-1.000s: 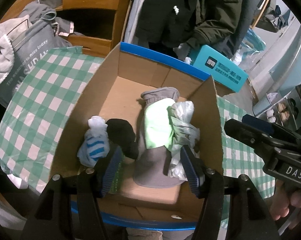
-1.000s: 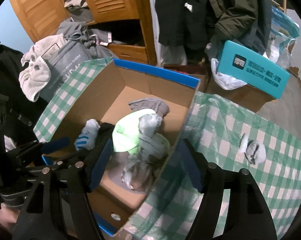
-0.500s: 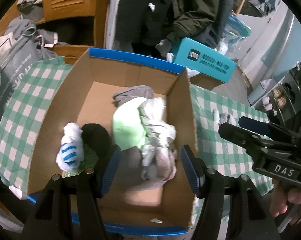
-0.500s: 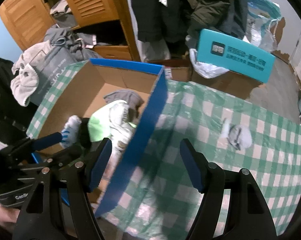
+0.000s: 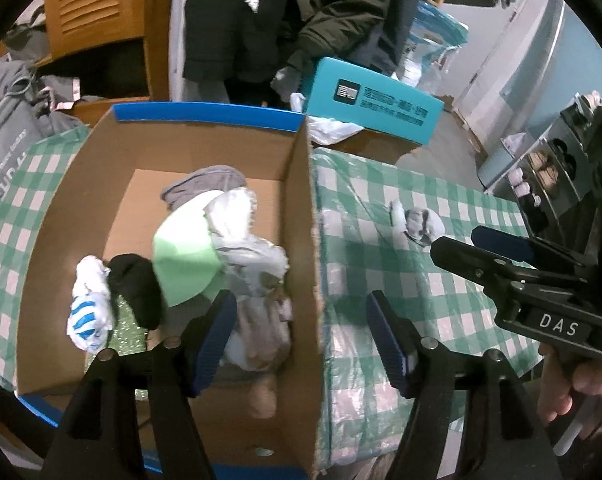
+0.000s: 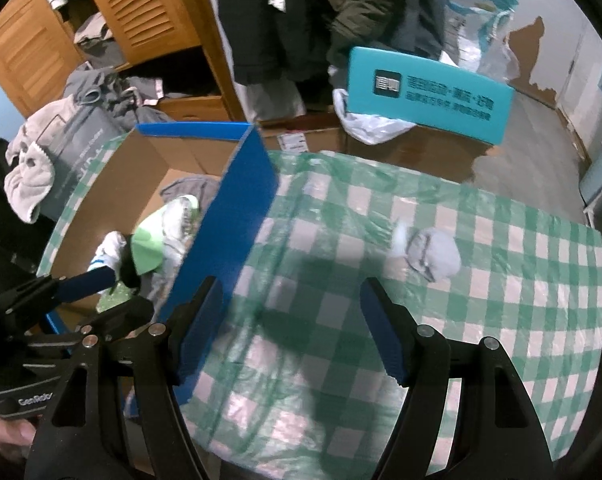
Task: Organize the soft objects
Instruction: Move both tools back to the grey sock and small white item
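Observation:
An open cardboard box with a blue rim [image 5: 297, 184] stands on the left of the table. It holds a pale green item [image 5: 185, 256], crumpled white-grey socks [image 5: 253, 256], a black sock [image 5: 135, 284], a white sock with blue stripes [image 5: 87, 316] and a grey cloth [image 5: 205, 184]. One rolled grey-white sock [image 6: 433, 254] lies alone on the checked cloth to the right of the box. My left gripper [image 5: 299, 320] hovers astride the box's right wall, jaws opening, gripping nothing. Over the cloth beside the box my right gripper [image 6: 289, 300] stands open and empty, short of the lone sock.
The green-checked tablecloth [image 6: 501, 280] covers the table. Beyond its far edge are a teal box [image 6: 429, 92] on cardboard, hanging dark coats [image 5: 301, 12], a louvred wooden cupboard [image 6: 141, 8] and a grey bag draped with clothes [image 6: 81, 136].
Both grippers have shifted right. The left one went from above the box's contents to its right wall, and its jaws spread slightly. The right one went from the box to the cloth.

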Tool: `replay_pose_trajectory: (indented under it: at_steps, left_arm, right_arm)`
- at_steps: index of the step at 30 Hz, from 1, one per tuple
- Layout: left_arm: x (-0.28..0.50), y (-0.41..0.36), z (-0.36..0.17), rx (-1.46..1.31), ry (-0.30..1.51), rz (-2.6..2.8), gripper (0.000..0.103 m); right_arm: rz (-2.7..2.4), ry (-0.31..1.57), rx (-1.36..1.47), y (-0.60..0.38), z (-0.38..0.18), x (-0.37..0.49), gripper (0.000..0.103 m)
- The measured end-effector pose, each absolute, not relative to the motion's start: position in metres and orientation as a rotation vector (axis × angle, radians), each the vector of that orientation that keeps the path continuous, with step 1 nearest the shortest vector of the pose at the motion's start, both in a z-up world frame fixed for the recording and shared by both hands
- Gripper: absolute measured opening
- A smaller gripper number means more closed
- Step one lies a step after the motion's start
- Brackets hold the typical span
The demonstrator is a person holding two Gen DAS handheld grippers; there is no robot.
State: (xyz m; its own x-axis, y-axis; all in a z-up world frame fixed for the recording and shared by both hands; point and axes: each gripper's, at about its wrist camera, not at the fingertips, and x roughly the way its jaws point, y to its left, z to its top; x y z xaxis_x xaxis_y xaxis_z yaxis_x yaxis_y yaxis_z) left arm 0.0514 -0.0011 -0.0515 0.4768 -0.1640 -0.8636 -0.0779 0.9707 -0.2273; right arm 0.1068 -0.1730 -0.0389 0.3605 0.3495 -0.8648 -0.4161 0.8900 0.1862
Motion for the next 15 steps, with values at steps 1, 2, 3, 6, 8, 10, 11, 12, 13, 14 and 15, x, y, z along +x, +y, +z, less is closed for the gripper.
replay_pose_trajectory:
  at_steps: [1, 2, 3, 6, 8, 10, 11, 12, 13, 14, 15]
  left_arm:
    - [0.053, -0.005, -0.052, -0.245, 1.078, -0.059, 0.069]
    - [0.054, -0.007, -0.053, -0.241, 1.08, -0.064, 0.069]
    - [0.055, -0.012, -0.053, -0.235, 1.083, -0.071, 0.069]
    - [0.059, -0.023, -0.056, -0.221, 1.093, -0.082, 0.069]
    - [0.062, -0.031, -0.058, -0.21, 1.102, -0.091, 0.069]
    - [0.064, -0.037, -0.059, -0.201, 1.108, -0.096, 0.069]
    - [0.066, -0.041, -0.06, -0.196, 1.112, -0.098, 0.07]
    - [0.068, -0.044, -0.06, -0.192, 1.113, -0.099, 0.073]
    - [0.069, -0.046, -0.061, -0.187, 1.114, -0.095, 0.075]
    - [0.071, -0.049, -0.061, -0.179, 1.112, -0.092, 0.076]
    - [0.072, -0.052, -0.061, -0.172, 1.112, -0.083, 0.078]
  right_arm:
    - [0.487, 1.099, -0.064, -0.178, -0.04, 0.108, 0.072]
    - [0.479, 1.101, -0.061, -0.182, -0.042, 0.109, 0.072]
    - [0.473, 1.102, -0.06, -0.186, -0.043, 0.109, 0.072]
    - [0.447, 1.103, -0.062, -0.199, -0.047, 0.111, 0.072]
    - [0.432, 1.105, -0.066, -0.207, -0.049, 0.111, 0.072]
    - [0.415, 1.107, -0.072, -0.216, -0.052, 0.112, 0.072]
    - [0.404, 1.106, -0.074, -0.221, -0.054, 0.113, 0.072]
    - [0.398, 1.107, -0.073, -0.225, -0.055, 0.114, 0.072]
    - [0.392, 1.108, -0.072, -0.229, -0.056, 0.114, 0.072]
    - [0.384, 1.11, -0.067, -0.234, -0.057, 0.115, 0.072]
    - [0.379, 1.111, -0.063, -0.238, -0.057, 0.115, 0.072]
